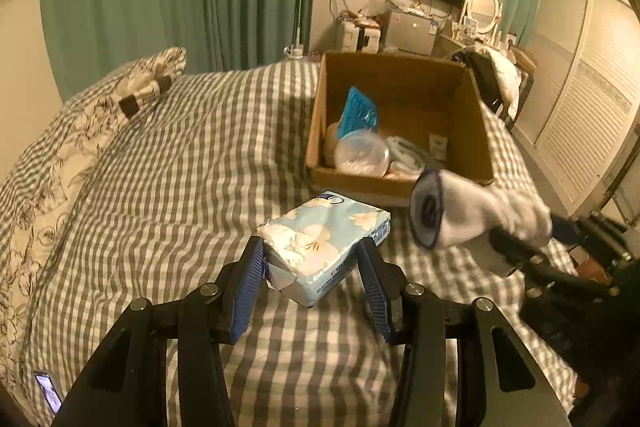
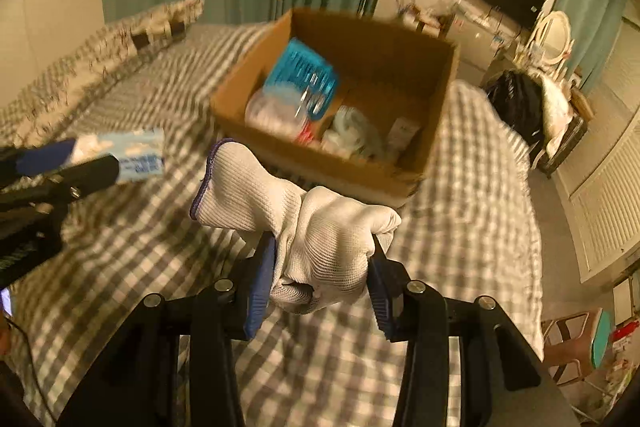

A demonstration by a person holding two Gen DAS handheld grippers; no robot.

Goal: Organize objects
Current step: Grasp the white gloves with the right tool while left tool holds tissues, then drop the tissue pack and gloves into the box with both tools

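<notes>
My left gripper (image 1: 311, 250) is shut on a light-blue flowered tissue pack (image 1: 326, 235) and holds it above the checked bed; the pack also shows in the right wrist view (image 2: 124, 151). My right gripper (image 2: 324, 245) is shut on a white knit glove (image 2: 316, 227) with a blue cuff, held in the air just in front of the box; the glove also shows in the left wrist view (image 1: 472, 211). An open cardboard box (image 1: 400, 183) stands on the bed ahead and holds a blue packet (image 1: 358, 111), a clear plastic lid (image 1: 362, 151) and other small items.
The bed has a grey-and-white checked cover (image 1: 180, 167) with a patterned pillow (image 1: 132, 87) at the far left. A phone (image 1: 48, 389) lies at the near left edge. A chair with clothes (image 1: 500, 83), a dresser with mirror and white cupboards stand to the right.
</notes>
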